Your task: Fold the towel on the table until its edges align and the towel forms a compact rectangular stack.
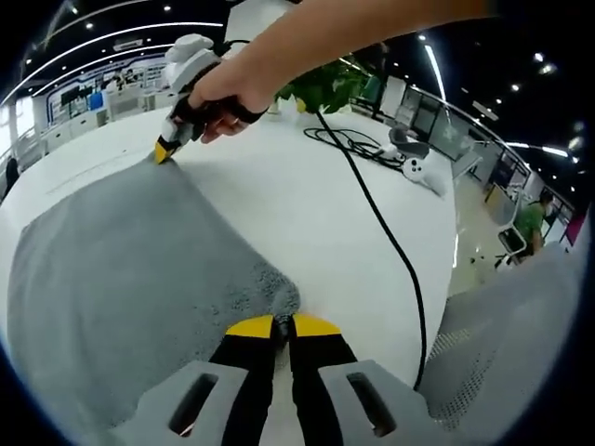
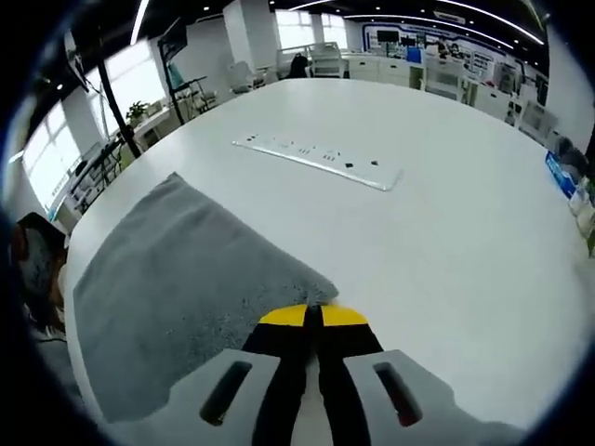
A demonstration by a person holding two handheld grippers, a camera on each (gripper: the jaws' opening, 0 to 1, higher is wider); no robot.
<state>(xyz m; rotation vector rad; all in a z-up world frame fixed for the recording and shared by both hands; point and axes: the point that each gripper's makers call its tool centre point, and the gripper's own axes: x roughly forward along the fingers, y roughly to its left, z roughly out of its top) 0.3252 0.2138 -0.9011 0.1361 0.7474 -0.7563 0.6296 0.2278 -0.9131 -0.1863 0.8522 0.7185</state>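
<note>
My gray towel (image 1: pixel 121 279) lies flat on the white desk (image 1: pixel 316 214), and my left fingers (image 1: pixel 282 327) and right fingers (image 2: pixel 312 316) each pinch a corner, so all the folding is still left.

The towel (image 1: pixel 121 279) is grey cloth with a matt, nubby pile; its surface looks rough and grainy near the corner at lower centre of both views. The tabletop (image 1: pixel 307 214) is white, smooth and slightly glossy, with soft reflections. The left hand-held gripper (image 1: pixel 284 327) and the right hand-held gripper (image 2: pixel 313 317) have matt black jaws with yellow tips and grey plastic bodies. The cable (image 1: pixel 381 232) is smooth black sheathing. The power strip (image 2: pixel 316 160) in the upper centre is white plastic.
</note>
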